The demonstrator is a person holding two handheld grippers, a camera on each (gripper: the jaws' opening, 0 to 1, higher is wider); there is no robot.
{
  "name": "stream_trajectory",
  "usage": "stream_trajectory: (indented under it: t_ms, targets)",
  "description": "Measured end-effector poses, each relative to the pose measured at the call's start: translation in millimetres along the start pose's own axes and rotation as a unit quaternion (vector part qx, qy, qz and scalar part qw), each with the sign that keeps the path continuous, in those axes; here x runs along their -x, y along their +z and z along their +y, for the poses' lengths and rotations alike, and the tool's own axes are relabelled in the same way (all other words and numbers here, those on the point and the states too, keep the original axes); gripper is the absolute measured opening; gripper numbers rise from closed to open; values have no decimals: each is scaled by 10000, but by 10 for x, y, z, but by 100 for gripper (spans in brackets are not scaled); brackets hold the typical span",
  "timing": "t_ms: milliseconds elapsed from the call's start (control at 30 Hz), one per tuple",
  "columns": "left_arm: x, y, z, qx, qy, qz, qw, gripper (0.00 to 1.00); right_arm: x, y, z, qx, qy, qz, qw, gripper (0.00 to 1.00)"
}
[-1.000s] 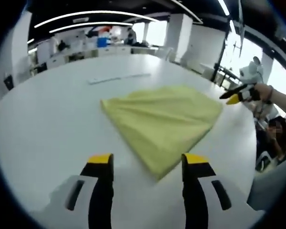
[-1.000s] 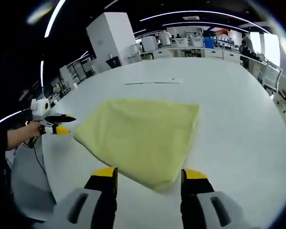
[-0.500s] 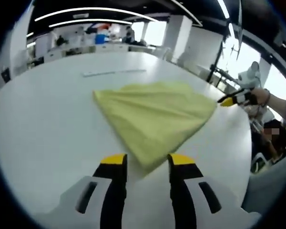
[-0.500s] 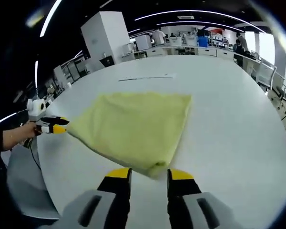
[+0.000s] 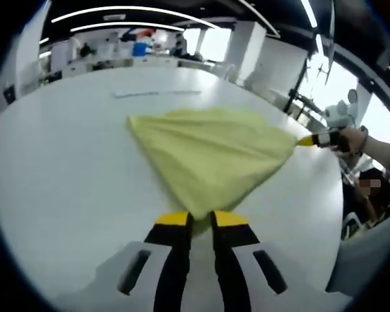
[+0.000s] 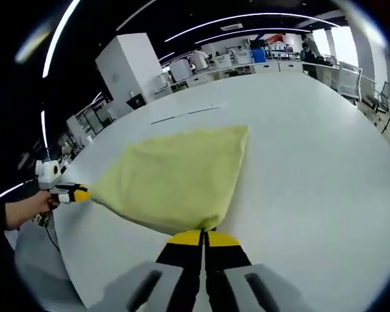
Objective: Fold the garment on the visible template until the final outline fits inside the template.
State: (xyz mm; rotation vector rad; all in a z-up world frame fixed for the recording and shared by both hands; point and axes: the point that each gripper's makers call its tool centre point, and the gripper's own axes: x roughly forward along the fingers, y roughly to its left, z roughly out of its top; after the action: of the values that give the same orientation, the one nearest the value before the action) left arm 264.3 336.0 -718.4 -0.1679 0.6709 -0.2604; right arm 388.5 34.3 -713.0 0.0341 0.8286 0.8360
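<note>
Both hand-held grippers, left (image 5: 201, 217) and right (image 6: 203, 238), have just closed, each pinching a corner of the yellow cloth (image 5: 211, 151) on the tabletop (image 5: 65, 169), ready to fold.

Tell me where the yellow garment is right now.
The yellow garment lies on the white table, centre of both views, one corner in each shut claw.

Garment on table, a gripper at each of two opposite corners.

Garment (image 5: 211, 153) lies flat on the table (image 5: 58, 175). Left gripper (image 5: 201, 219) at its near corner in the left gripper view, jaws closed on the cloth; right gripper (image 6: 203, 238) likewise at the opposite corner. Marked line (image 5: 156, 93) on the table behind the garment. Desks beyond the table's far edge.
</note>
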Motion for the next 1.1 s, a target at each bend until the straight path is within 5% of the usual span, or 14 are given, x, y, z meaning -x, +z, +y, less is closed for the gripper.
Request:
stream_trajectory:
  t_ms: [300, 500, 1100]
  targets:
    - [-14, 9, -10, -416, 50, 31, 9991, 1, 52, 16, -44, 310, -55, 6, 9995, 0]
    - [1, 22, 3, -435, 63, 36, 9990, 0, 136, 10, -150, 657, -253, 100, 9975, 0]
    - [151, -93, -33, -447, 25, 121, 9989, 0, 186, -139, -51, 890, -113, 355, 9953, 0]
